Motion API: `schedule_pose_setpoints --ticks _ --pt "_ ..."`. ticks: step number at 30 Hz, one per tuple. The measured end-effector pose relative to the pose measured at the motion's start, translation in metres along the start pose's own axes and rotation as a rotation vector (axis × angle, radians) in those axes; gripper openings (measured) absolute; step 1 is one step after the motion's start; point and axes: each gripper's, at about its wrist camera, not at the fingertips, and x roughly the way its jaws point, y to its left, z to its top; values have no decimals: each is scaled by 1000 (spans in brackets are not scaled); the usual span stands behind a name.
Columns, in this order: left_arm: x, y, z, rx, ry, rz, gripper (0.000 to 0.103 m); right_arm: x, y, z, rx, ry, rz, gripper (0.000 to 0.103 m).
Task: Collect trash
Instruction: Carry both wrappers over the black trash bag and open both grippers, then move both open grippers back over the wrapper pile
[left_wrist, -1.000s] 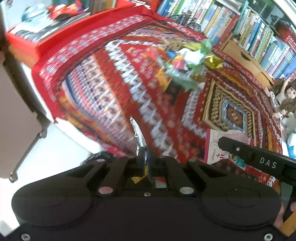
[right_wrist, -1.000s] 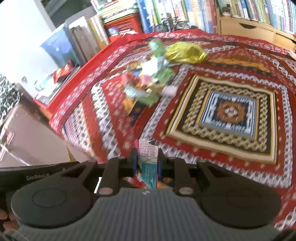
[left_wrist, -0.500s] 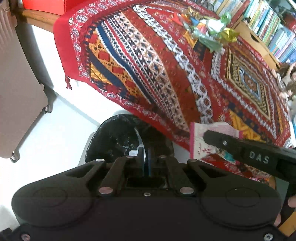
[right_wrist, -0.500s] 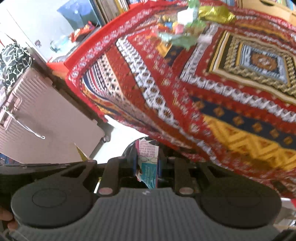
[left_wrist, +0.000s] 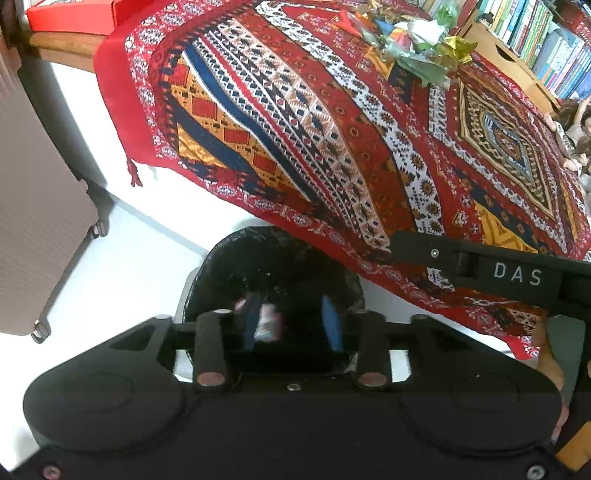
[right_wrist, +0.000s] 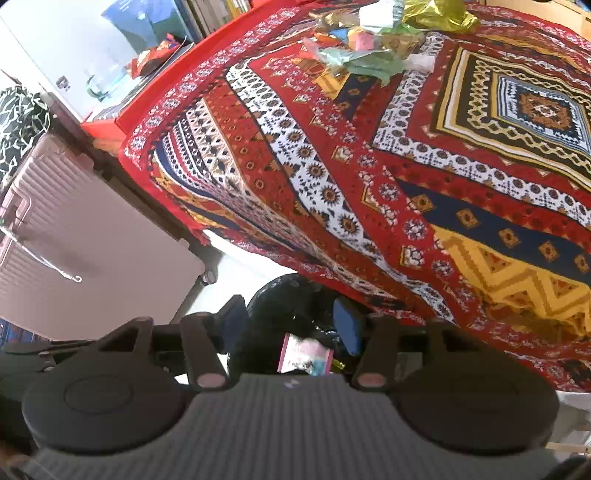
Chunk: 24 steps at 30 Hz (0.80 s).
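L gripper (left_wrist: 291, 326): over black-lined bin (left_wrist: 236, 273), jaws opening, pads apart; blurred pale scrap (left_wrist: 266, 324) loose btwn them, not pinched. R gripper (right_wrist: 290, 326): same bin (right_wrist: 280, 299), jaws opening; pink/white wrapper (right_wrist: 304, 358) below the pads, free of both (looks to be inside bin). Remaining trash pile (left_wrist: 413, 40) on patterned red cloth (left_wrist: 332, 129), well apart from bin. Pink suitcase (right_wrist: 74, 240) beside the table.

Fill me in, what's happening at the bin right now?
A person holds both grippers over the black-lined bin beside the patterned cloth. The left gripper and right gripper are both opening. A pink wrapper sits loose between the right gripper's fingers, above the bin; a blurred wrapper scrap shows between the left's. A pile of wrappers remains on the cloth.
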Motion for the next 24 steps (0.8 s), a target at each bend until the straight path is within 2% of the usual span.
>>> schedule_pose_setpoints --ticks 8,10,17,19,24 --pt "-18 -3 14 23 -64 16 42 -19 -6 9 13 -25 5 70" --pt "-25 -5 20 15 -82 19 43 -28 -8 14 22 -46 -8 75" --pt "-48 -27 54 36 -169 25 46 -66 -27 43 57 -128 -43 76" --pt "-52 -37 66 53 -205 36 49 -77 -36 55 75 -157 -51 76" --pt "-58 -66 99 38 -273 34 67 -94 -64 88 105 -208 -61 76"
